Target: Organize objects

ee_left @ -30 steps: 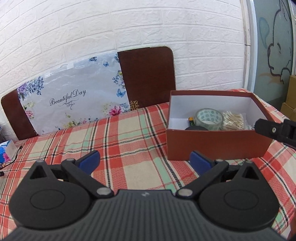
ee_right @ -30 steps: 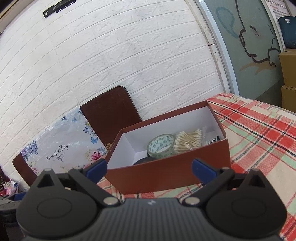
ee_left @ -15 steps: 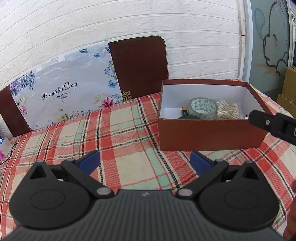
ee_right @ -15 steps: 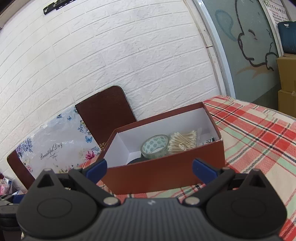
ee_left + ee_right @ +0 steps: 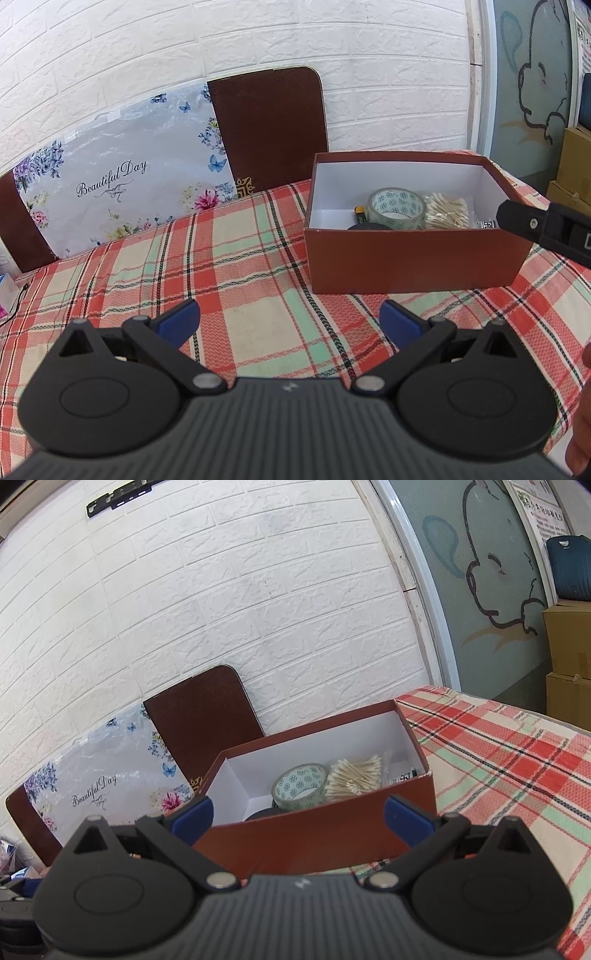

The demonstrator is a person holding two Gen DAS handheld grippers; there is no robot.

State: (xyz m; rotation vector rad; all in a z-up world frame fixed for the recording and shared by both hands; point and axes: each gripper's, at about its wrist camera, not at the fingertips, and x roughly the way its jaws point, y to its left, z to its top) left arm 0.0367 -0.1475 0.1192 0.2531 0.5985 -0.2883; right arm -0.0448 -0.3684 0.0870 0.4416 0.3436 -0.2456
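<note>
A red-brown open box [image 5: 413, 258] stands on the plaid tablecloth at the right; it also shows in the right wrist view [image 5: 317, 834]. Inside lie a patterned tape roll [image 5: 395, 206] [image 5: 300, 785], a bag of cotton swabs [image 5: 447, 214] [image 5: 354, 777], a black round thing [image 5: 369, 226] and a small yellow-and-black item [image 5: 359, 212]. My left gripper [image 5: 290, 319] is open and empty above the cloth, left of the box. My right gripper [image 5: 298, 816] is open and empty in front of the box's near wall.
A brown board [image 5: 269, 125] and a floral "Beautiful Day" sheet [image 5: 122, 177] lean on the white brick wall. Part of the right gripper [image 5: 546, 229] juts in at the right in the left wrist view. Cardboard cartons [image 5: 569, 657] stand beyond the table's right edge.
Both grippers stay open and empty. The left wrist view has shifted slightly, with the box a bit lower and nearer. The right gripper has drawn back a little from the box.
</note>
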